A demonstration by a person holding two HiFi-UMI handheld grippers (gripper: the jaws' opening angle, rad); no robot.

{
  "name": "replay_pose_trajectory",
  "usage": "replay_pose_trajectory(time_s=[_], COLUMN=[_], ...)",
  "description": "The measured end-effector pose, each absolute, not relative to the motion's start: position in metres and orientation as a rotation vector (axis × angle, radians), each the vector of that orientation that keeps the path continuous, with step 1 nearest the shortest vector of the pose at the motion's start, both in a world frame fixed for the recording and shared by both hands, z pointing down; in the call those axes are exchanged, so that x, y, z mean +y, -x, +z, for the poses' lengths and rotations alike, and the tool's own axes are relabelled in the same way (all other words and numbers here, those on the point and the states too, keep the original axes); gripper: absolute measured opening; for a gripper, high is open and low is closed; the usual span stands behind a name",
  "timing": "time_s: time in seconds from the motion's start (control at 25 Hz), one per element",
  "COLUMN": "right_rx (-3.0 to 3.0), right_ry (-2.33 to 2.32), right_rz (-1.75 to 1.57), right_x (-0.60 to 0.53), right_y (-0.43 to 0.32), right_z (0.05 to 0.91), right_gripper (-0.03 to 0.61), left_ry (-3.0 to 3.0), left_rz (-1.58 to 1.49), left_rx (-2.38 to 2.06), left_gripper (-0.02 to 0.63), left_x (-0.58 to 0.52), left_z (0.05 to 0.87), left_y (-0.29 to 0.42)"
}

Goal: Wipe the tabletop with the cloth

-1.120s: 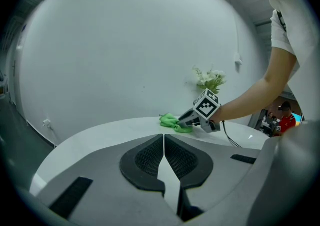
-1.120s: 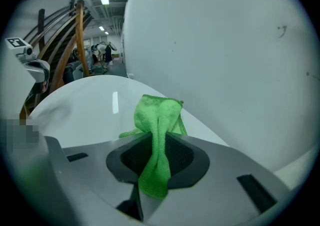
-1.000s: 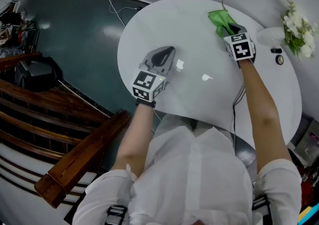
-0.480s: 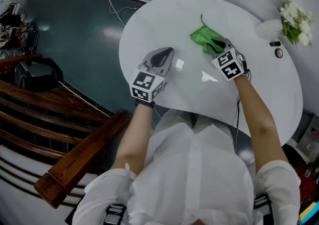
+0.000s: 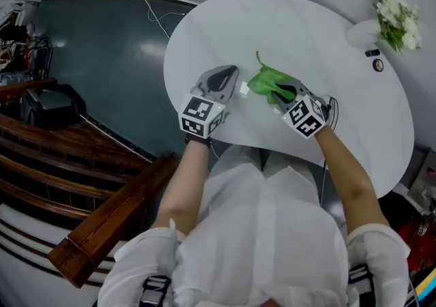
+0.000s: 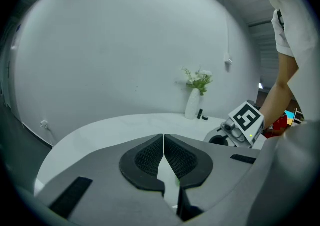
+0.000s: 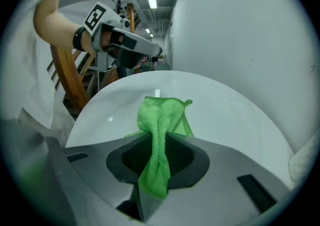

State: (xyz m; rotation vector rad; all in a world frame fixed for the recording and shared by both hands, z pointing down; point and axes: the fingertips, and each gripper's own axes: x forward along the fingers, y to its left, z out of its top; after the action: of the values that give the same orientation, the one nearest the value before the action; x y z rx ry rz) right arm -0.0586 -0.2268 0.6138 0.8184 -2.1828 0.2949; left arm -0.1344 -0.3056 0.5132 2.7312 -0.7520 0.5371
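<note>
A green cloth lies spread on the round white tabletop near its front edge. My right gripper is shut on the cloth's near end; in the right gripper view the cloth runs out from between the jaws onto the table. My left gripper rests over the table's front-left part, just left of the cloth, with its jaws shut on nothing. In the left gripper view the pads meet at their tips.
A white vase with white flowers stands at the table's far right, with small dark objects beside it. Dark wooden railings and a dark green floor lie left of the table. The table edge is close to my body.
My right gripper has dragged the cloth from the far right of the table toward the front and left, close to the left gripper. The left gripper has stayed in place.
</note>
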Motion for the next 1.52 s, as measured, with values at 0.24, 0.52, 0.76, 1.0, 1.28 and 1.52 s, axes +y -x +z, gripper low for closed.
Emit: replay_pose_trajectory(time_s=[0.24,0.52,0.76,1.0,1.28,1.52], right_rx=[-2.227,-2.258,-2.251,-2.219,-2.145,-2.11], right_ry=[-0.705,-0.538,-0.569,-0.696,-0.952,-1.11], right_rz=[0.323,0.313,0.317,0.301,0.332,0.402], right_x=[-0.163,-0.111,-0.12,-0.163,-0.242,-0.289], right_y=[0.083,0.09,0.073,0.032,-0.038,-0.081], right_z=[0.618,0.622,0.622,0.621,0.618,0.615], right_gripper=[0.069,0.069,0.069,0.069,0.069,0.069], left_ry=[-2.755,-2.773,-2.776,-2.777,-2.761,-2.756], left_rz=[0.54,0.559,0.59,0.606,0.616,0.612], left_rx=[-0.688,-0.619,-0.578,-0.563,-0.578,-0.574], left_gripper=[0.02,0.02,0.021,0.02,0.021,0.02], left_x=[-0.299,-0.293,-0.289,-0.288,-0.29,-0.291], left_z=[0.512,0.514,0.521,0.523,0.53,0.528], left_y=[0.117,0.094,0.075,0.063,0.05,0.037])
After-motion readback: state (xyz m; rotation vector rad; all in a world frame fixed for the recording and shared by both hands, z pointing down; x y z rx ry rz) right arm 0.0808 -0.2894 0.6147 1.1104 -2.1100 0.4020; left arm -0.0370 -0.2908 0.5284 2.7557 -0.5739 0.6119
